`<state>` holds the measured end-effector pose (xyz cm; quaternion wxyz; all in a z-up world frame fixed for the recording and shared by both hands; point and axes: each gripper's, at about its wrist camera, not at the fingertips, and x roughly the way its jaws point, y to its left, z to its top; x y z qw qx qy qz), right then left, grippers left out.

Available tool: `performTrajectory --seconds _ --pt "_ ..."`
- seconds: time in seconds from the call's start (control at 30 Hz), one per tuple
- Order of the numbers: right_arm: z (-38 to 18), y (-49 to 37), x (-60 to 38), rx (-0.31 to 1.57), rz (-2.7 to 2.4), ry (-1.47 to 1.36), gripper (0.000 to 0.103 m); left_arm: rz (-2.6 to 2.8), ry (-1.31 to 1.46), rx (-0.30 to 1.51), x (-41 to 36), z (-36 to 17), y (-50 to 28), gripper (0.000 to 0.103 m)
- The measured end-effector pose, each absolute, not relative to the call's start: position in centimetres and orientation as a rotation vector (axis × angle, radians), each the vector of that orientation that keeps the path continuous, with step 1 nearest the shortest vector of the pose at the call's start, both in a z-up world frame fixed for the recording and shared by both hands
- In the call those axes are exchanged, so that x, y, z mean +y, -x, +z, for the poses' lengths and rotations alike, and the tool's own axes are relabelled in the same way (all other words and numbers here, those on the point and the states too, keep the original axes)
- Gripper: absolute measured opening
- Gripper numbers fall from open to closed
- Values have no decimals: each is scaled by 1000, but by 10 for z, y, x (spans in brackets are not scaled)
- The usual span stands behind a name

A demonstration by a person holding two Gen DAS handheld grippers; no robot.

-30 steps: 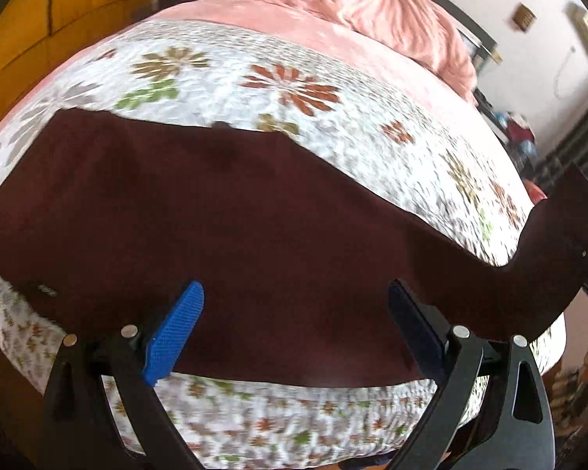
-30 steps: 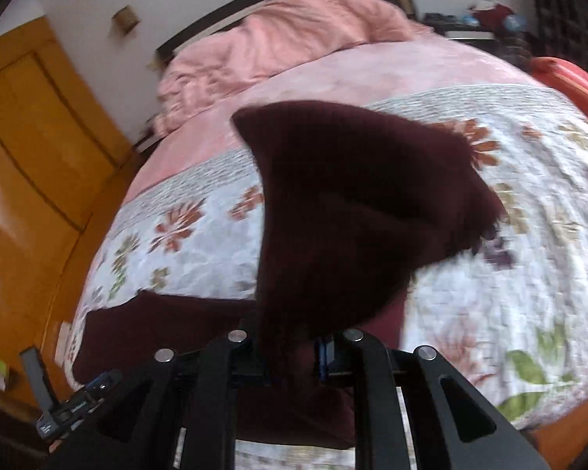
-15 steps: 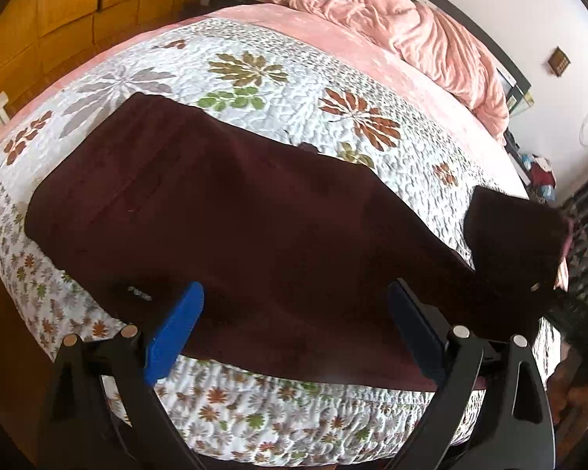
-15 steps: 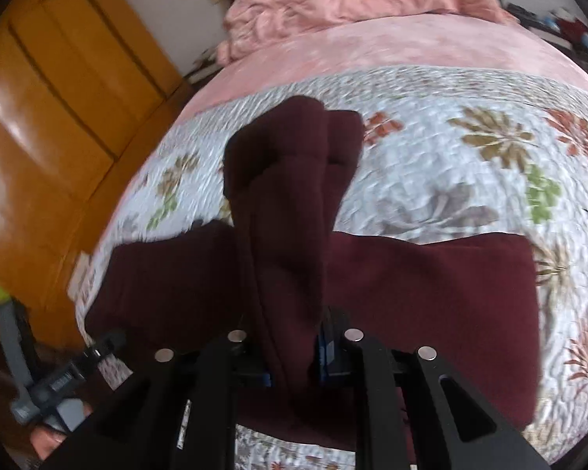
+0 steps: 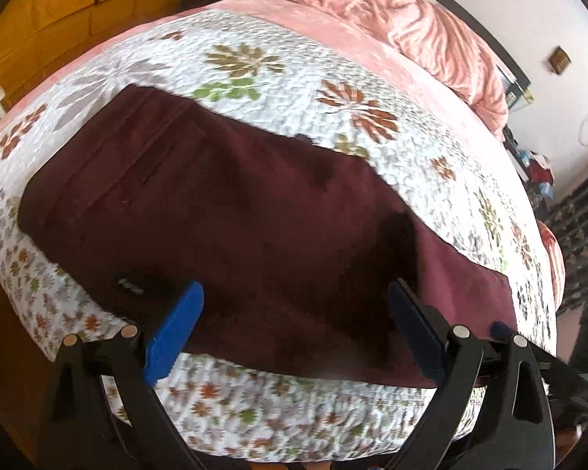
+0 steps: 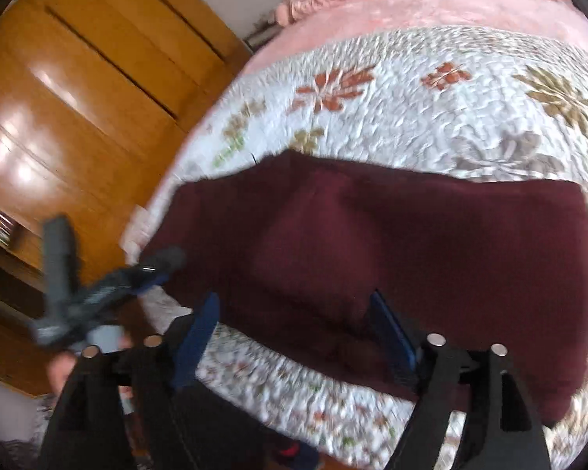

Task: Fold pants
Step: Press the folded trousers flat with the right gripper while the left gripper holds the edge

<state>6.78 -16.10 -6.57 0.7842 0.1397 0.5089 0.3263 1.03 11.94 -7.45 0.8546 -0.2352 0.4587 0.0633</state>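
Dark maroon pants (image 5: 235,211) lie flat on the floral quilt near the bed's front edge, folded over on themselves, with a doubled layer showing in the right wrist view (image 6: 392,243). My left gripper (image 5: 294,325) is open and empty, hovering over the near edge of the pants. My right gripper (image 6: 294,337) is open and empty, just above the near edge of the folded pants. The left gripper also shows blurred in the right wrist view (image 6: 98,290).
The white floral quilt (image 5: 333,90) covers the bed, with a crumpled pink blanket (image 5: 411,19) at the headboard. An orange wooden wardrobe (image 6: 66,90) stands beside the bed. Clutter lies on the floor at the far right (image 5: 541,168).
My right gripper carried the pant leg end across, laid it over the rest of the pants and opened, letting go. My left gripper stayed open and drew back slightly.
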Motion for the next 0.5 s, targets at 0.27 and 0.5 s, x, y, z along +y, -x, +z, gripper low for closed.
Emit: performTrajectory --seconds 0.27,0.5 --pt "-81 -89 -300 1190 358 -472 84 3 320 973 44 -64 -51 94" --pt "-147 -103 -313 1342 448 -663 77 51 93 1074 -12 -97 -80 94"
